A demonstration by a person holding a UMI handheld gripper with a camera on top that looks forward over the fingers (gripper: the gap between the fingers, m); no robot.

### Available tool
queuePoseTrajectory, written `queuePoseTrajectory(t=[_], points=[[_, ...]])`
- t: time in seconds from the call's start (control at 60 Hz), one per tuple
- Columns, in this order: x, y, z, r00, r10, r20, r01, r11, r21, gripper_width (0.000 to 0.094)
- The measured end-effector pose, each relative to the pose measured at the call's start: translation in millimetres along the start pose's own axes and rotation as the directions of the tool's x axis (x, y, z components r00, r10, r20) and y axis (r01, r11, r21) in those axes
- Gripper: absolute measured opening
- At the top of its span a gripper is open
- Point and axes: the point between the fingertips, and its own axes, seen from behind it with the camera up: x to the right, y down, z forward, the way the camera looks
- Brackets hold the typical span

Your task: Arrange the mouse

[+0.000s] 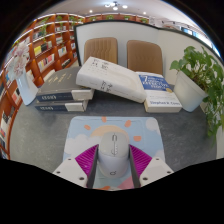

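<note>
A white computer mouse (113,150) lies between my gripper's (113,162) two fingers, its front pointing away from me. The magenta pads (88,157) press against both of its sides, so the gripper is shut on it. Under and ahead of the mouse is a pastel patterned mouse mat (85,128) on the grey table. I cannot tell whether the mouse rests on the mat or is held just above it.
Beyond the mat lie a stack of dark books (58,98), a white book (108,75) leaning on it and a blue-and-white book (160,90). A potted plant (200,75) stands at the right. Two chairs (100,48) and bookshelves (40,50) are behind.
</note>
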Motion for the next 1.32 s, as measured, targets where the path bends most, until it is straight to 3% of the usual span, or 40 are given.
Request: queuePoseTrajectory(t=[0.067, 0.117, 0.467, 0.717, 1.317], points=[[-3, -2, -4, 1.0, -0.02, 0.007, 0.02, 1.0, -0.007, 0.0783], [-10, -9, -14, 0.999, -0.025, 0.021, 0.025, 1.0, 0.002, 0.0845], [-28, -92, -173, 1.0, -0.001, -0.031, 0.007, 0.98, 0.201, 0.0843], [-41, -92, -266, 0.997, 0.071, -0.015, -0.063, 0.946, 0.317, 0.0841], [-73, -26, -319, 0.998, 0.024, -0.053, -0.008, 0.955, 0.297, 0.0839]])
